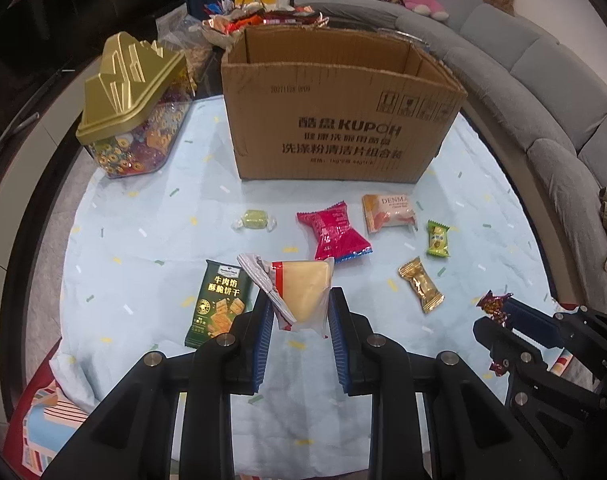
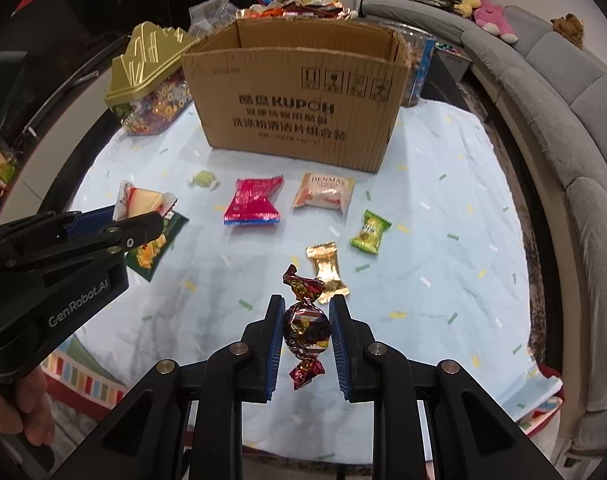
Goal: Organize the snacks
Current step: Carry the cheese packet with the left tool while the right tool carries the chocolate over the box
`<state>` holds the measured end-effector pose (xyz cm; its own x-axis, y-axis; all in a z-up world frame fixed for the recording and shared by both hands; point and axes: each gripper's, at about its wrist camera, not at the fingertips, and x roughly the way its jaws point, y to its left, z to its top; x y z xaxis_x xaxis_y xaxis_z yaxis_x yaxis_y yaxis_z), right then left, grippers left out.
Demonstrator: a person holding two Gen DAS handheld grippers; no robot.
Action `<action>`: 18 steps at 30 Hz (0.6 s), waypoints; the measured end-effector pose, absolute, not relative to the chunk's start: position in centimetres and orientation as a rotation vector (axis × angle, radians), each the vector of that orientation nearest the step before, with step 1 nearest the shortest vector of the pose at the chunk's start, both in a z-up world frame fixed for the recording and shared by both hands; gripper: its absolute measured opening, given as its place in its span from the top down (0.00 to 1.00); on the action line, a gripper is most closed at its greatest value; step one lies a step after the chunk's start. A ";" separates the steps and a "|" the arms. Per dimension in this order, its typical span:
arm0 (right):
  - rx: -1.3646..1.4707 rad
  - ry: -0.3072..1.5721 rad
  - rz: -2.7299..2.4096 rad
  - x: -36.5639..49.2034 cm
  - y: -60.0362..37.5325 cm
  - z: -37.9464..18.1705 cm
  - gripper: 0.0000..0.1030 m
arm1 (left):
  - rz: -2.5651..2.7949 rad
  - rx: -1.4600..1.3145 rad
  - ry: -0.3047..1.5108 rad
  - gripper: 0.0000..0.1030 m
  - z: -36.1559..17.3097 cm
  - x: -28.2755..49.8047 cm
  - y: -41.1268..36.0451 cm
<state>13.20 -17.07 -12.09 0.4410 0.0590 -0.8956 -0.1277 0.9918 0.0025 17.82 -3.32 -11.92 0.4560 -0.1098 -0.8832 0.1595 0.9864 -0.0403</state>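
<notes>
Both hands are carrying a snack right now. The left gripper [image 1: 301,312] is clamping its fingers on the wedge-shaped pastry packet [image 1: 303,292], which is standing up between the blue pads, clear of the desk [image 1: 143,248]. The right gripper [image 2: 306,320] is pinching the foil-wrapped candy [image 2: 305,328], its twisted ends running up and down along the fingers.

What matters next is the cardboard box [image 2: 299,96]: it is sitting straight ahead of both grippers, open top facing up, at the far side of the blue cloth. Its near wall is standing taller than the loose snacks between. The right gripper is looking nearly centred on it; the left is sitting off to its side, so I'd guess the candy is having the straighter run in.
</notes>
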 end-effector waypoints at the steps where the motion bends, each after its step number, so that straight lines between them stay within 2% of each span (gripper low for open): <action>1: -0.069 1.103 0.115 13.2 -17.1 -11.9 0.76 | -0.166 0.050 1.080 0.73 -11.7 17.7 -3.3; 18: -0.071 1.014 0.117 14.2 -16.9 -8.0 0.76 | -0.170 0.052 1.012 0.73 -8.0 17.4 -3.2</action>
<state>14.19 -16.88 -7.96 0.5226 0.0648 -0.8501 -0.1309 0.9914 -0.0049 17.41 -3.24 -7.97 0.5178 -0.1177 -0.8473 0.1656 0.9856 -0.0358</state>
